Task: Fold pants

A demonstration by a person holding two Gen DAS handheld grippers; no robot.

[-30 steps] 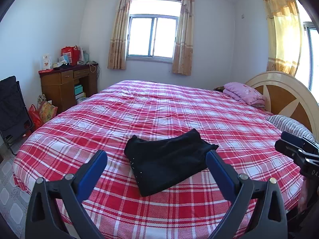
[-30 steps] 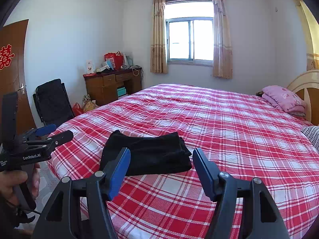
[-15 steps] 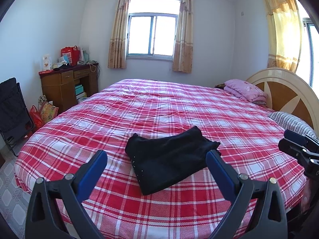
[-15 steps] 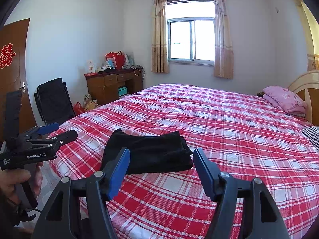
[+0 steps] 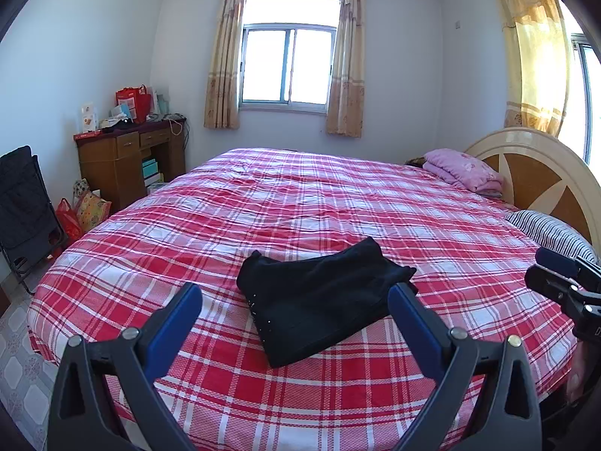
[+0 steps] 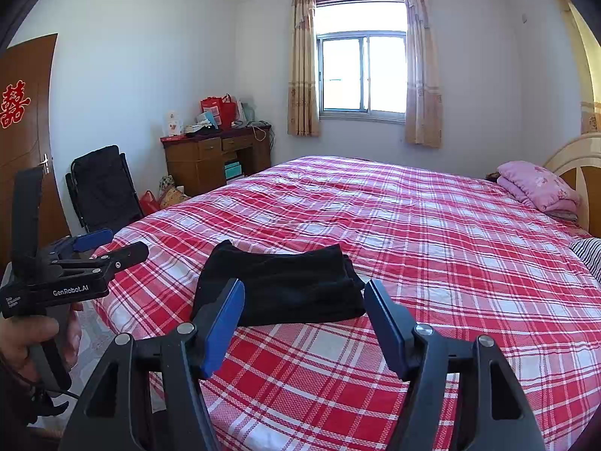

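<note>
Blue-padded black left gripper point(image 5: 295, 302) and matching right gripper point(image 6: 304, 310) both hang with jaws apart and empty, short of the folded black pants point(image 5: 323, 300) lying near the red-plaid bed's point(image 5: 338, 195) edge, seemingly finished.

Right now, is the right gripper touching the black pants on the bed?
Apart. In the right wrist view the right gripper hangs open above the bedspread, and the folded black pants lie flat, with nothing between the pads.

Home bedroom: plaid-covered bed point(image 5: 338, 203), curtained window point(image 5: 287, 65)
</note>
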